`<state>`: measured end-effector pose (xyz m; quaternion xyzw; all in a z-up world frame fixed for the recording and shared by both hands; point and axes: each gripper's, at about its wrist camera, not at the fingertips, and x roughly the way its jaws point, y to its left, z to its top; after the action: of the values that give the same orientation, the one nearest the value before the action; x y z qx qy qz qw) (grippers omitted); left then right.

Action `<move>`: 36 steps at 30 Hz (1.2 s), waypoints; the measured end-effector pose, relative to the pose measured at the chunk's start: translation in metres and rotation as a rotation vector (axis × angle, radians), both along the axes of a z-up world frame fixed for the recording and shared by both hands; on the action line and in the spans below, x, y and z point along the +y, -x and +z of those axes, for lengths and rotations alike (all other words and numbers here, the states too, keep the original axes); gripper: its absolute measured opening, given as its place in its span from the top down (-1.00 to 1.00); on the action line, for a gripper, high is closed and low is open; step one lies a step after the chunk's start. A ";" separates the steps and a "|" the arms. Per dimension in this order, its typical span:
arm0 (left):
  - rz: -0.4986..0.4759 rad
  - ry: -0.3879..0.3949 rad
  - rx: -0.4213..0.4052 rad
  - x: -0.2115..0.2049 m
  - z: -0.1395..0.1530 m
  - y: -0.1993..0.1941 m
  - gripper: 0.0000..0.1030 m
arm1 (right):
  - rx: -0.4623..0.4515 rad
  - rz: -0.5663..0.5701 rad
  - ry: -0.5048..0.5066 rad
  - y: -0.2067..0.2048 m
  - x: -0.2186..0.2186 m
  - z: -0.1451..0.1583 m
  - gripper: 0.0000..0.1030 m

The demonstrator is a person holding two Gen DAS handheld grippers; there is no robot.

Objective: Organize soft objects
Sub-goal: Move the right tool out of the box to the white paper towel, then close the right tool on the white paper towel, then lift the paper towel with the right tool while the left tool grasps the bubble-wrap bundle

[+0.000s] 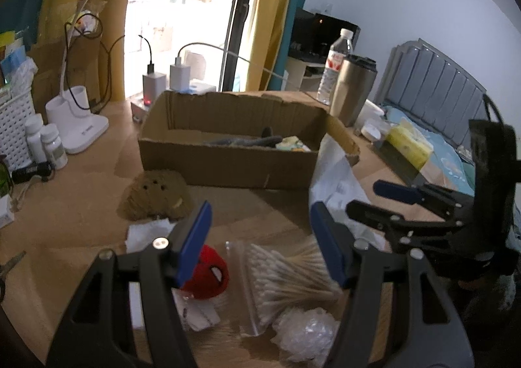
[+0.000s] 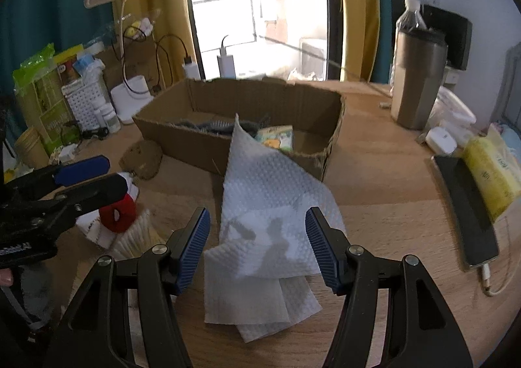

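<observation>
My left gripper [image 1: 260, 244] is open above a clear bag of cotton swabs [image 1: 286, 273]. A red spider-mask plush [image 1: 208, 273] lies just under its left finger. A brown plush [image 1: 156, 195] lies in front of the open cardboard box [image 1: 228, 169]. The box holds a dark grey soft item [image 1: 241, 141] and a small green-yellow pack [image 2: 275, 137]. My right gripper [image 2: 257, 244] is open over a crumpled white paper towel [image 2: 270, 205], which leans on the box's front wall. Nothing is held. Each gripper shows in the other's view: right gripper [image 1: 374, 200], left gripper [image 2: 94, 177].
A steel tumbler [image 2: 416, 81] and water bottle [image 1: 335, 65] stand right of the box. A phone [image 2: 465, 211] and yellow tissue pack [image 2: 488, 176] lie at the right edge. White lamp base [image 1: 78, 127], pill bottles [image 1: 52, 143], basket [image 2: 83, 101], chargers at the left. Bubble wrap [image 1: 306, 332] nearby.
</observation>
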<state>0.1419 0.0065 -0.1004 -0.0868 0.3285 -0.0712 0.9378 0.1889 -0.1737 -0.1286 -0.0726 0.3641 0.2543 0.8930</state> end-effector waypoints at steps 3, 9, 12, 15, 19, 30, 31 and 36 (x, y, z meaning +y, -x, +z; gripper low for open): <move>0.004 -0.002 0.010 -0.003 -0.003 -0.002 -0.26 | 0.023 0.011 0.006 -0.006 0.003 -0.006 -0.25; 0.013 -0.013 0.023 -0.005 -0.004 -0.007 -0.26 | 0.099 0.014 0.040 -0.018 0.008 -0.026 -0.25; 0.012 -0.019 0.026 -0.006 -0.004 -0.009 -0.26 | 0.125 0.015 0.072 -0.018 0.009 -0.035 -0.23; 0.005 -0.019 0.031 -0.008 -0.005 -0.010 -0.26 | 0.114 0.017 0.093 -0.015 0.008 -0.035 -0.04; -0.016 -0.018 0.030 -0.015 -0.005 -0.008 -0.26 | 0.102 0.012 0.107 -0.011 0.003 -0.035 0.50; -0.055 -0.014 0.021 -0.026 -0.003 0.014 -0.26 | 0.061 -0.010 0.096 0.017 -0.014 -0.028 0.80; -0.063 -0.012 0.021 -0.028 -0.003 0.018 -0.26 | 0.054 -0.013 0.095 0.020 -0.015 -0.026 0.80; -0.086 -0.010 0.025 -0.033 -0.007 0.033 -0.26 | 0.017 -0.038 0.083 0.034 -0.025 -0.016 0.80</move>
<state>0.1090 -0.0269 -0.1073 -0.0689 0.3440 -0.1088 0.9301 0.1544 -0.1987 -0.1448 -0.1005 0.3832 0.2228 0.8908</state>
